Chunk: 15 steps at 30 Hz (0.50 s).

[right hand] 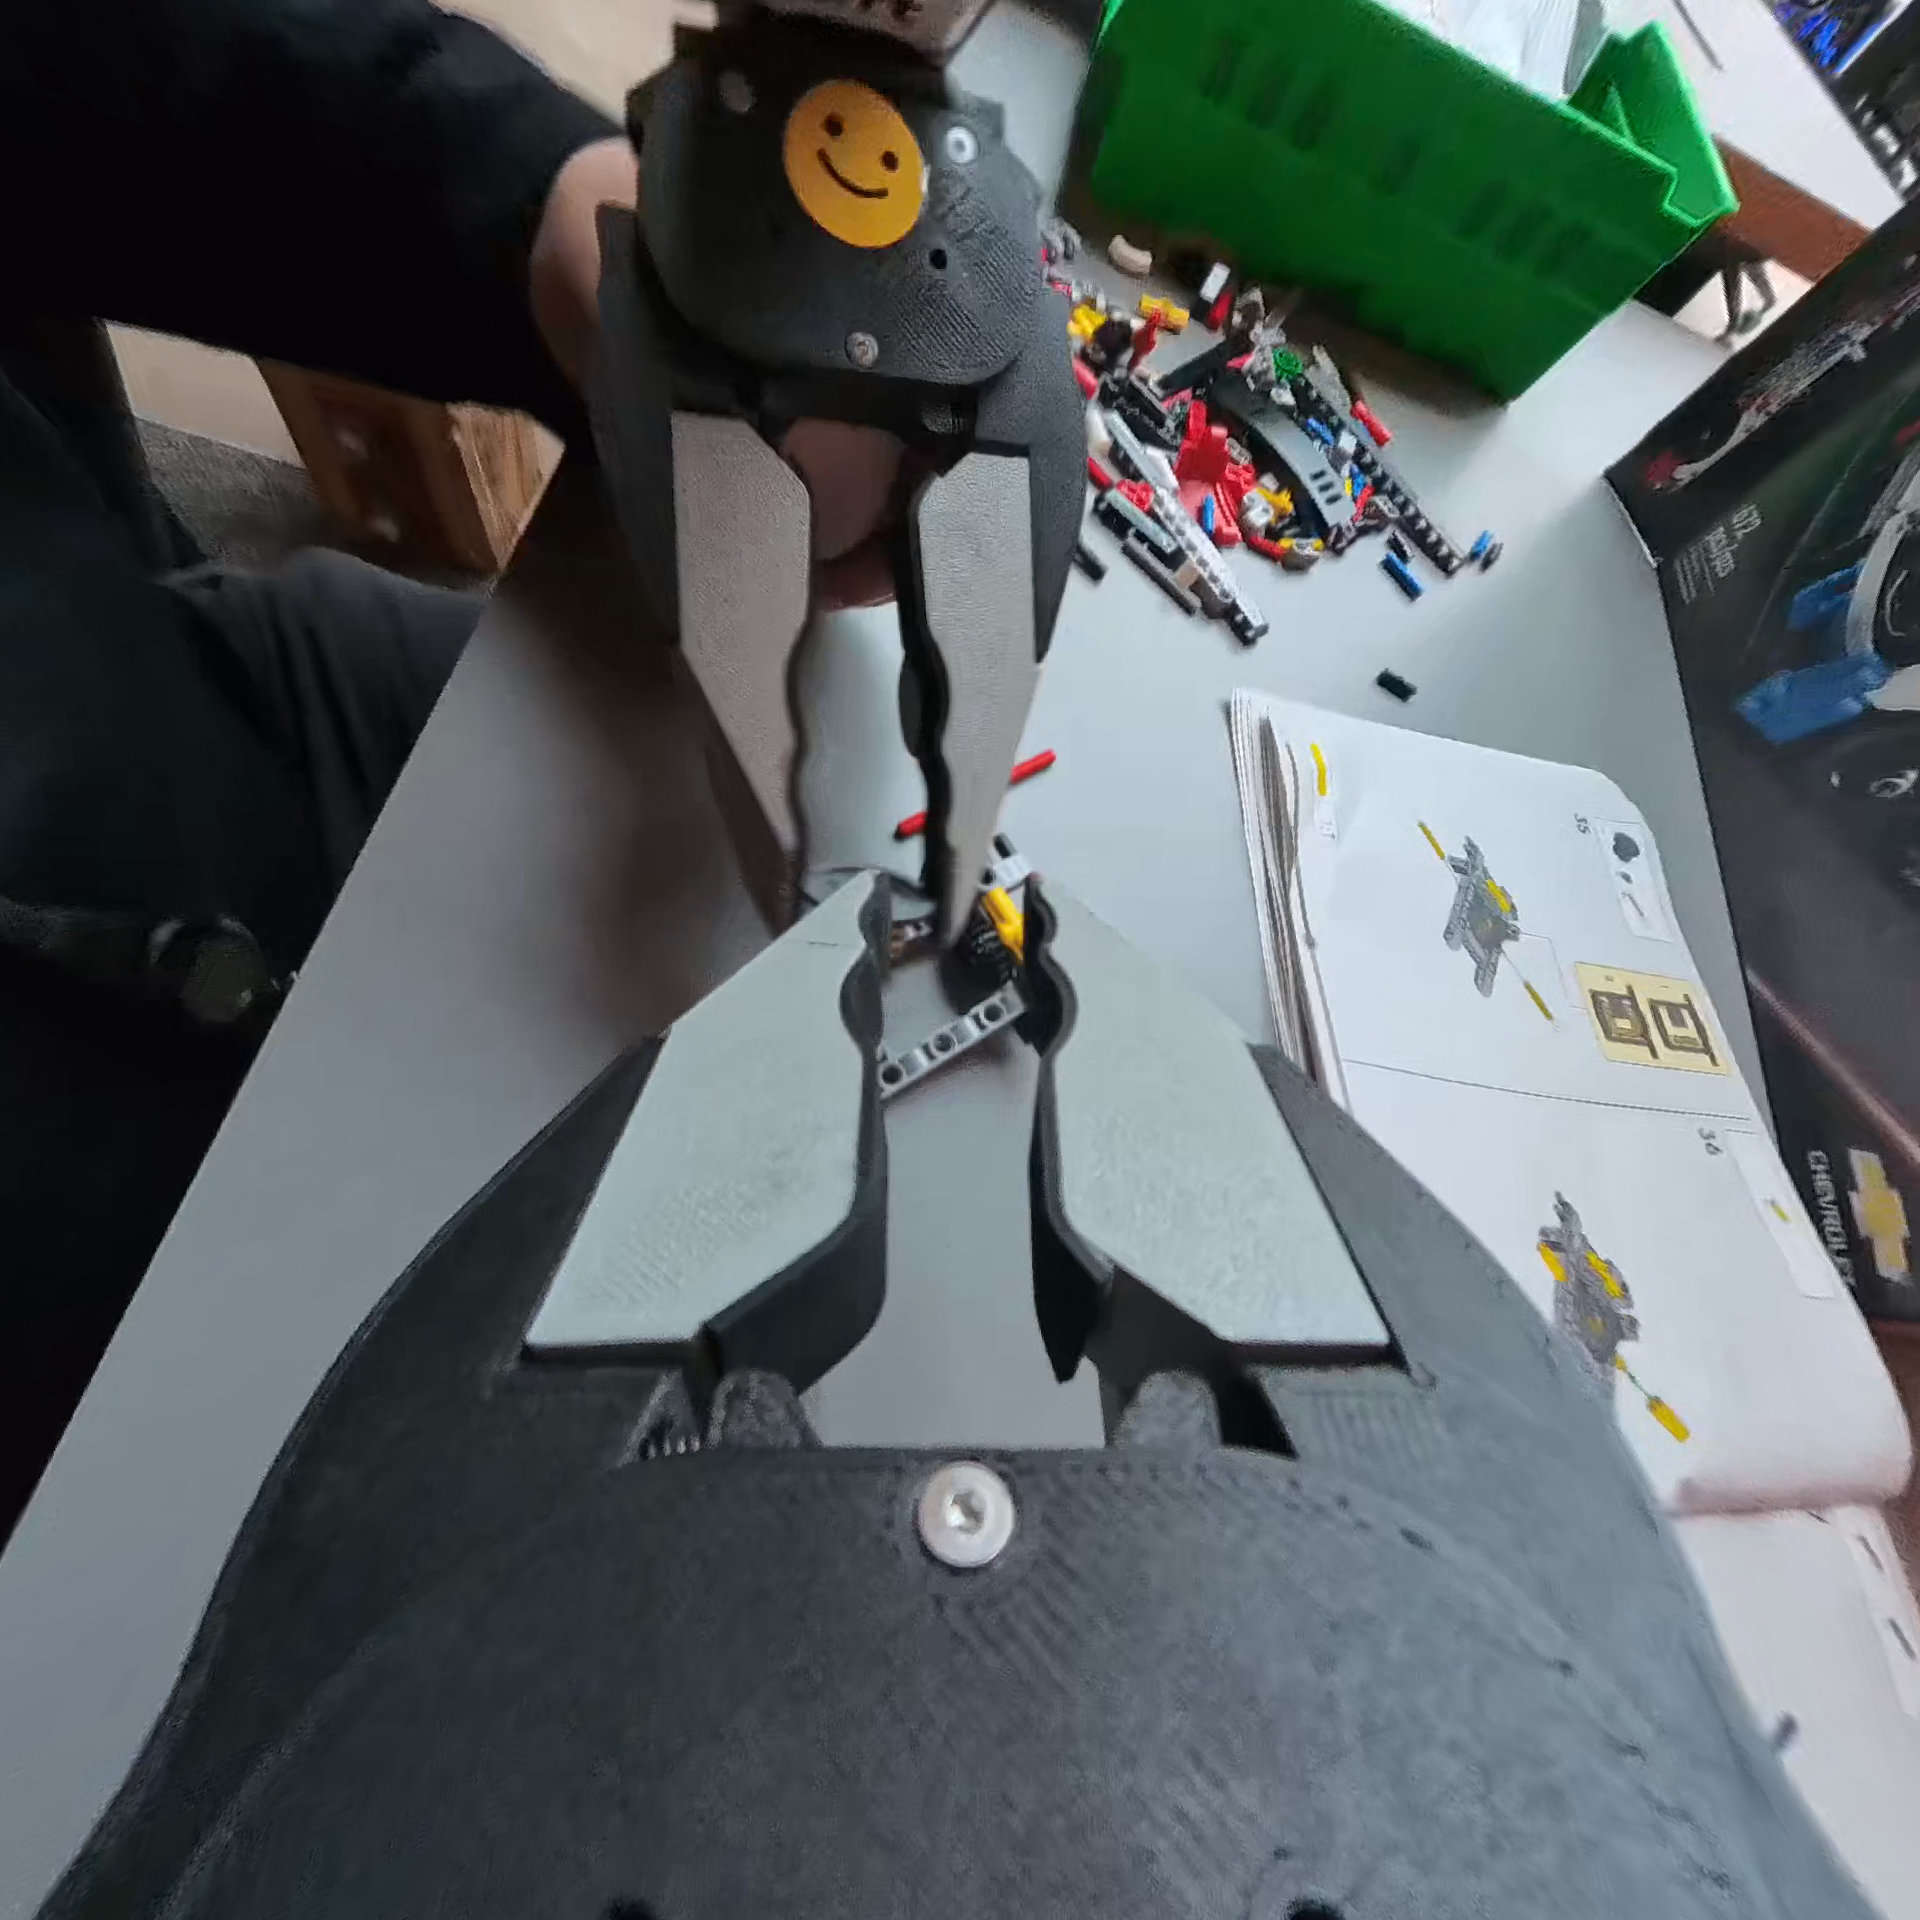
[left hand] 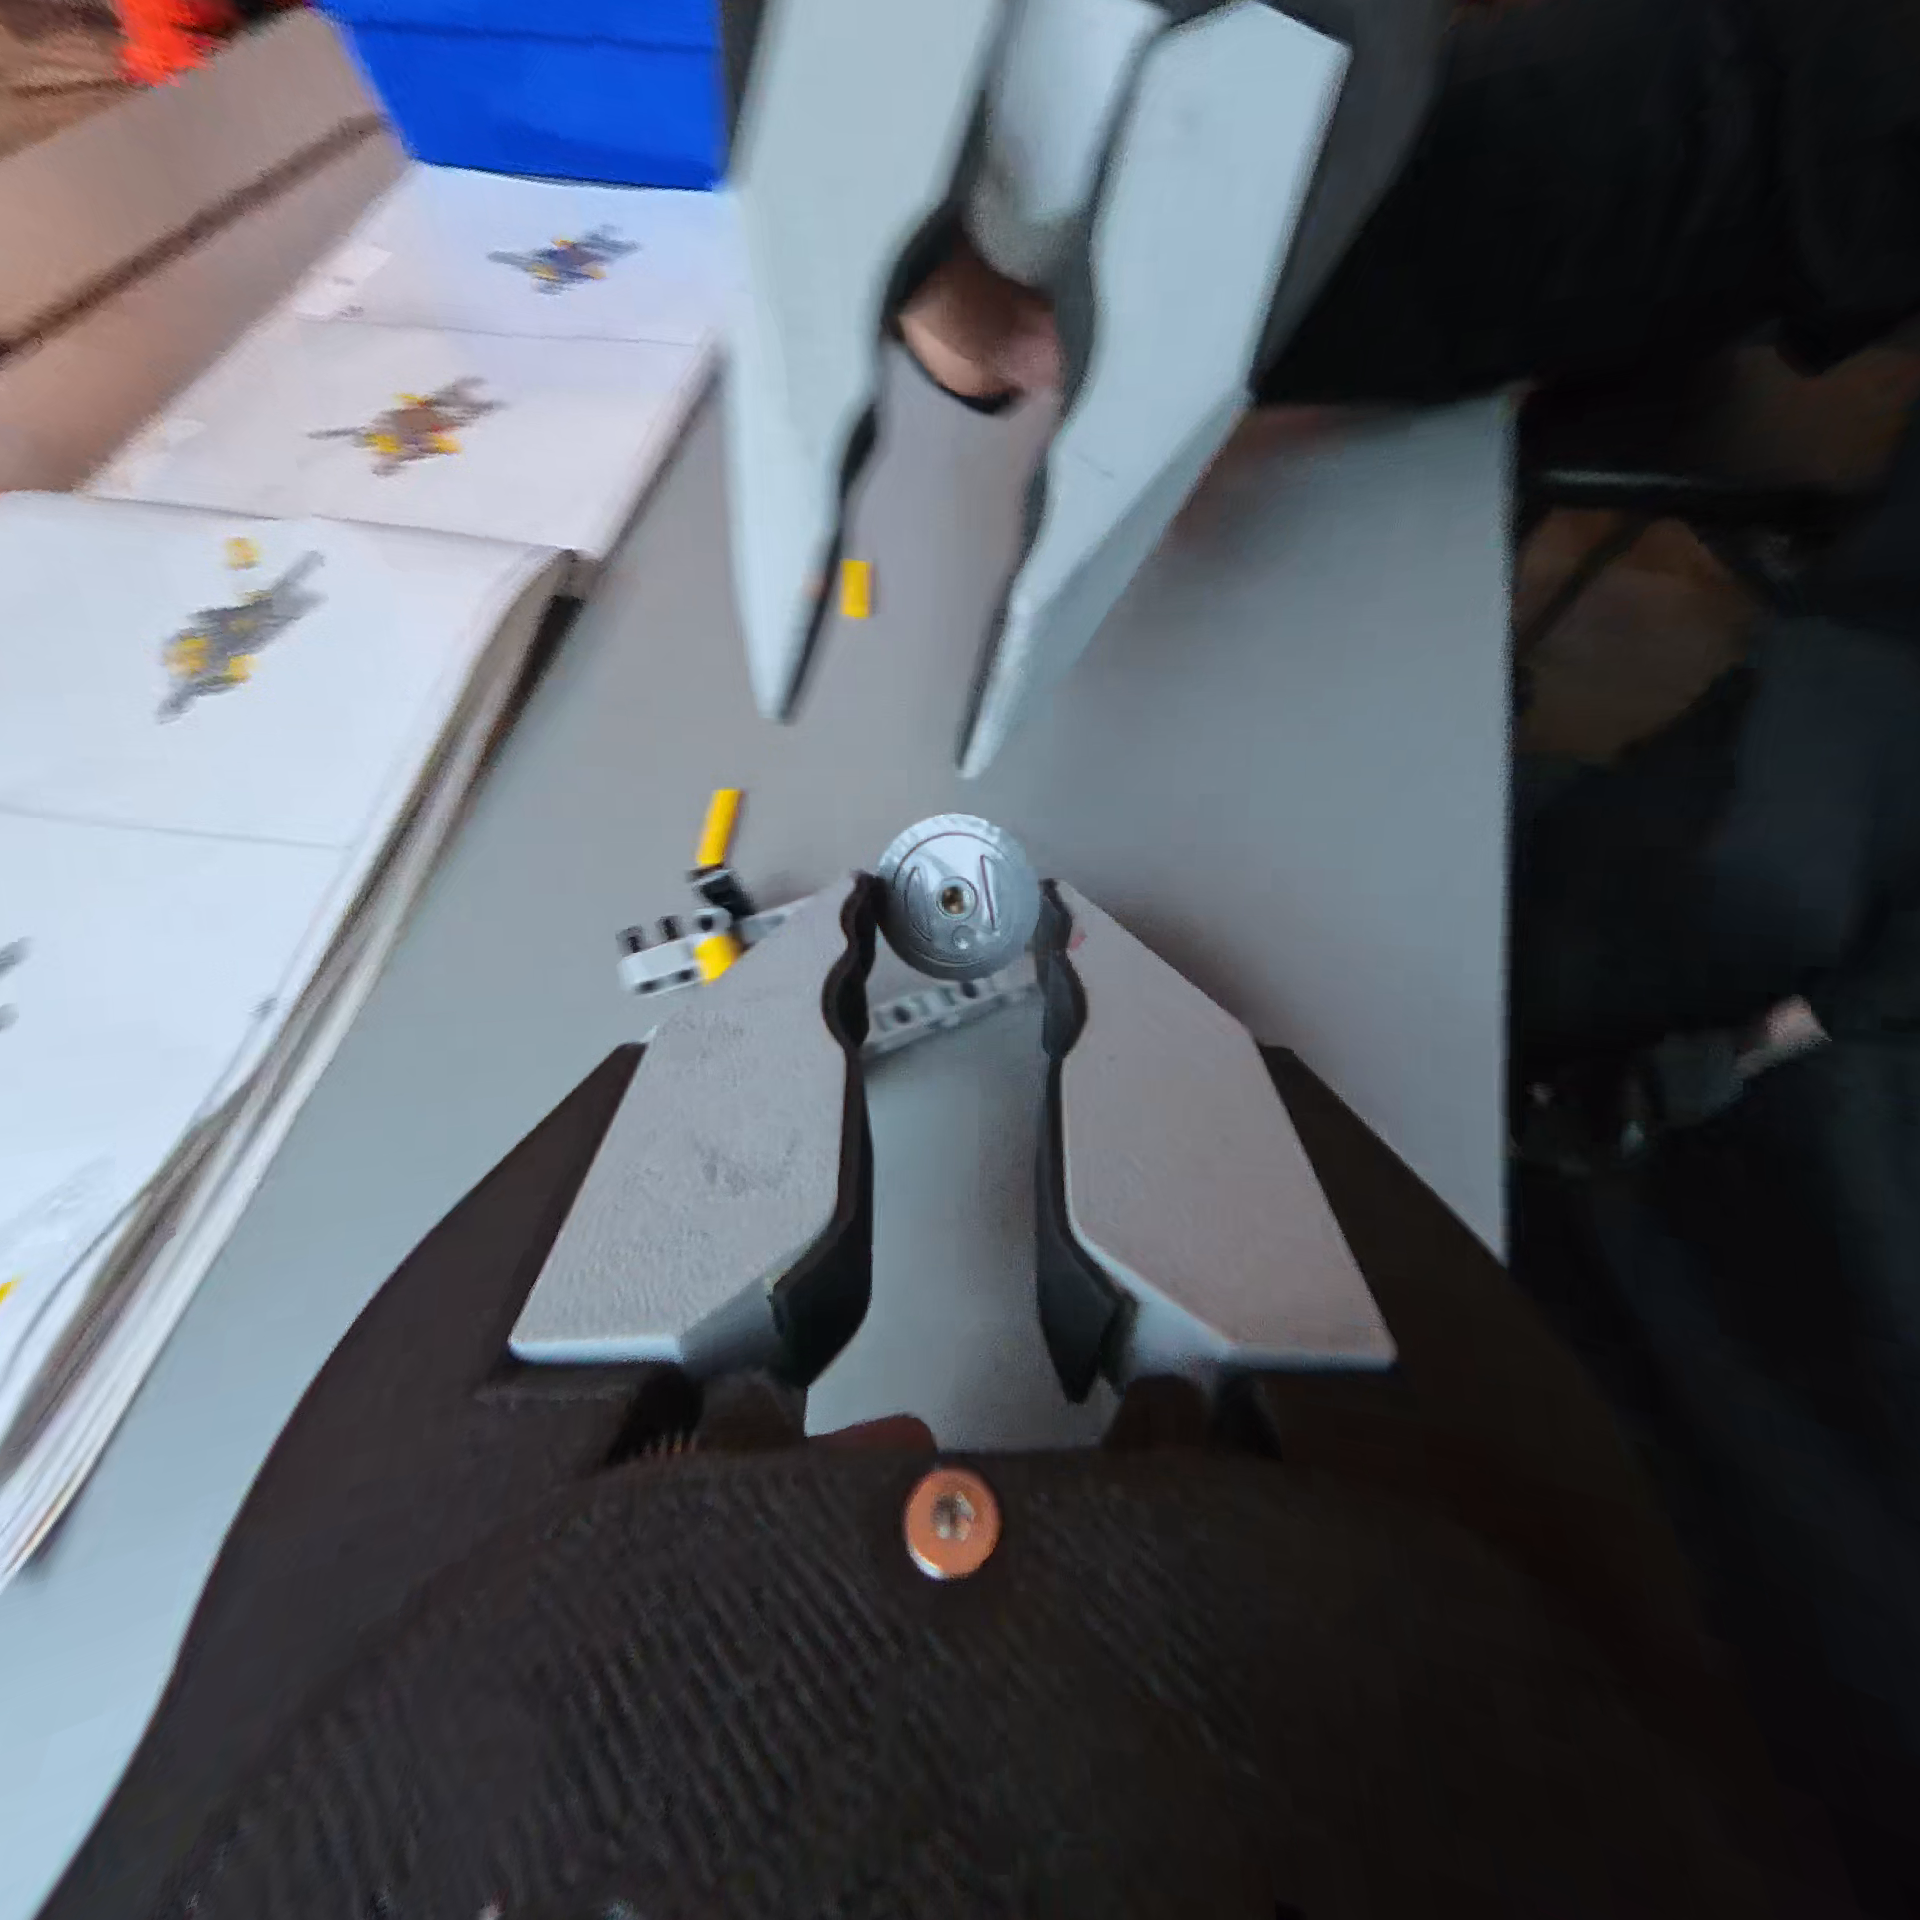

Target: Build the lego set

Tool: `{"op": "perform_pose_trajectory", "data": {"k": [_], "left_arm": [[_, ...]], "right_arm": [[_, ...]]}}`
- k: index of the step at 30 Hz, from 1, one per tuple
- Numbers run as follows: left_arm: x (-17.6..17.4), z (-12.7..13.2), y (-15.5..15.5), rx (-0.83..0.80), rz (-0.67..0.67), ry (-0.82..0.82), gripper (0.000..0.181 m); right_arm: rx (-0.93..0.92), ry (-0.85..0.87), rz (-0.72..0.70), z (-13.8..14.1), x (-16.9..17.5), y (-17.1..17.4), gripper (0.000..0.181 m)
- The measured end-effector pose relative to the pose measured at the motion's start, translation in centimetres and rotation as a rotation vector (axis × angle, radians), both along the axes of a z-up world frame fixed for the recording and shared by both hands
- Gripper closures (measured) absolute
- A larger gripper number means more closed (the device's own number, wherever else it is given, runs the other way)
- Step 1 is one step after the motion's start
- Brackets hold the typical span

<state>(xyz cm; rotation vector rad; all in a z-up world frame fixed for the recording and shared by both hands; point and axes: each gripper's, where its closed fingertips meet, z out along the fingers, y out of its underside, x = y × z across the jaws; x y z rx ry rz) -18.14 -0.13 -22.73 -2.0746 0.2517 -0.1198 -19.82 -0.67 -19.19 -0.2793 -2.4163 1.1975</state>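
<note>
My left gripper (left hand: pixel 956 896) is shut on a small round silver piece (left hand: pixel 958 914) at its fingertips, held just above the grey table (left hand: pixel 1299 727). Under it lies a small grey Lego assembly (left hand: pixel 681 940) with yellow and black parts. It also shows in the right wrist view (right hand: pixel 945 1039), between my right gripper's fingertips. My right gripper (right hand: pixel 961 914) is open and empty. In the left wrist view it (left hand: pixel 875 738) points down from above, its tips a little beyond the silver piece. The left gripper's tips are partly hidden in the right wrist view.
An open instruction booklet (right hand: pixel 1507 987) lies beside the assembly. A pile of loose Lego parts (right hand: pixel 1247 457), a green bin (right hand: pixel 1351 156) and the set's box (right hand: pixel 1818 727) are farther off. A blue bin (left hand: pixel 540 83), a yellow piece (left hand: pixel 854 589) and a red axle (right hand: pixel 1029 767) are nearby. Left and right tips are no more than a few centimetres apart.
</note>
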Motion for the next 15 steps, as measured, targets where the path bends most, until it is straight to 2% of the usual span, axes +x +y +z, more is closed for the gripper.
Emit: {"op": "perform_pose_trajectory", "data": {"k": [2, 4, 6, 9, 15], "left_arm": [[1.0, -0.8, -0.5, -0.065, -0.113, -0.025, 0.153], [1.3, -1.2, -1.0, -0.129, -0.202, -0.040, 0.153], [2.1, -0.4, -1.4, -0.154, -0.311, -0.118, 0.153], [3.4, 1.8, -1.5, -0.126, -0.447, -0.239, 0.154], [4.3, 3.1, -0.6, -0.133, -0.526, -0.300, 0.153]], "right_arm": [[0.024, 0.036, 0.036, 0.3, 0.9, 0.3, 0.160], [0.025, 0.008, 0.122, 0.5, 2.8, 0.5, 0.171], [0.046, 0.033, 0.145, 0.9, 3.6, 0.6, 0.173], [0.104, 0.097, 0.163, 1.5, 4.4, -0.2, 0.166], [0.248, 0.187, 0.196, 1.4, 5.3, -1.7, 0.170]]}}
